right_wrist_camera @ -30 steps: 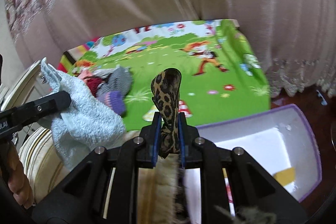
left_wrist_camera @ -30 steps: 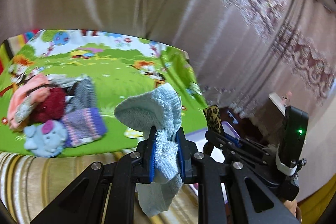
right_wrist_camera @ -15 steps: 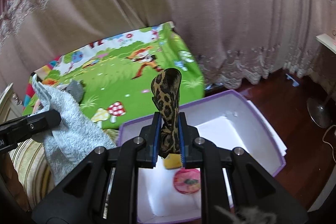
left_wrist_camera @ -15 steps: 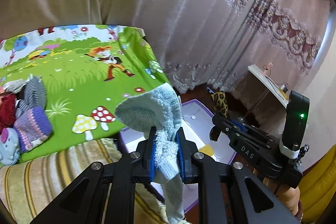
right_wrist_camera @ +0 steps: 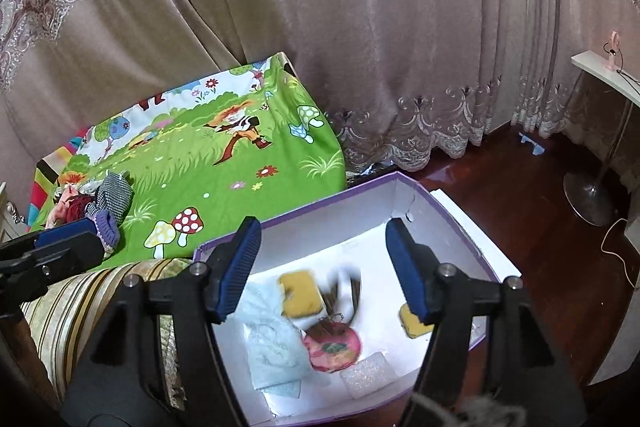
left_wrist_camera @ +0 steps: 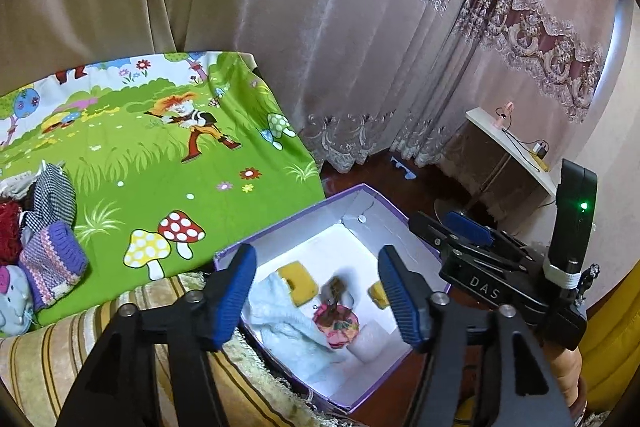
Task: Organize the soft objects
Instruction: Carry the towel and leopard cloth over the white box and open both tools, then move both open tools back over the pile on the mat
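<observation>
Both grippers hang over the box (right_wrist_camera: 448, 215), jaws opening with nothing between them: left gripper (left_wrist_camera: 318, 297), right gripper (right_wrist_camera: 322, 269). In the left view the blue towel (left_wrist_camera: 286, 323) lies in the box's near left corner, and the leopard piece (right_wrist_camera: 344, 291) shows as a blur above the box floor, so I judge it is mid-drop. I want both sets of jaws fully apart and clear of cloth before I pull away, so nothing snags on a pad. I lift straight up off the box rim, then swing toward the pile (left_wrist_camera: 44, 247) on the green sheet (left_wrist_camera: 160, 163). Next I pick one item per gripper, pinching a thick fold.
</observation>
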